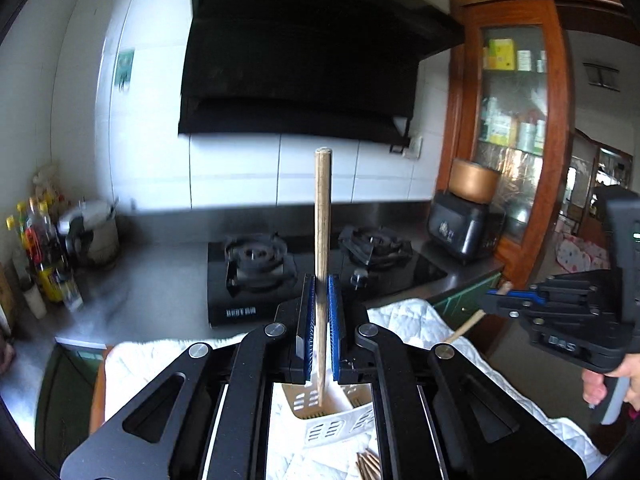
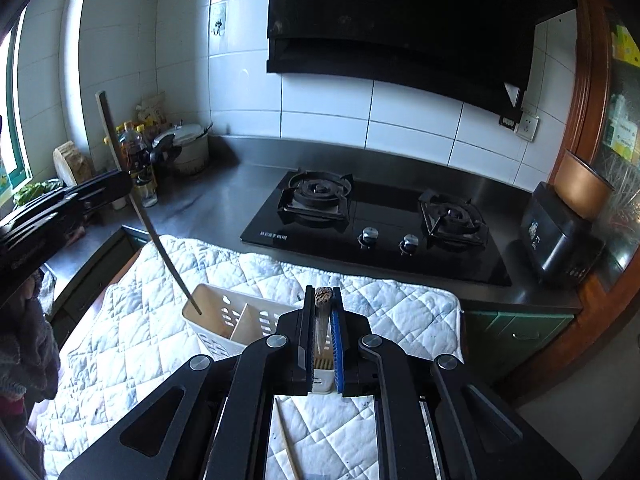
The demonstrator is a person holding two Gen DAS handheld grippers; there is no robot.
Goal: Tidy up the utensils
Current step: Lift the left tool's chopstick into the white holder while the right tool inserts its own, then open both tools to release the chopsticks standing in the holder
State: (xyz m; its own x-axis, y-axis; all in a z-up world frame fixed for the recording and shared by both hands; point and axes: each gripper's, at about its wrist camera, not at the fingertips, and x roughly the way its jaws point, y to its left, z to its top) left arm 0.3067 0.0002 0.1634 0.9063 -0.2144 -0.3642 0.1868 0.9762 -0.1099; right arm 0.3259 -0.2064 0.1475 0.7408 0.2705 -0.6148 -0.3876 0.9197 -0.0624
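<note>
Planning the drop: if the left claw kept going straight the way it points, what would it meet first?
Probably the stove beyond the left claw; depth is unclear. The basket sits below, under its chopstick.

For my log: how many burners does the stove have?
2. The left burner sits at the back left of the black stove; the right burner sits toward its right side. None seem hidden.

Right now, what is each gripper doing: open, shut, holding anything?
Left gripper: shut on a chopstick, its tip in the white basket.
Right gripper: shut on another chopstick, above the basket.
</note>
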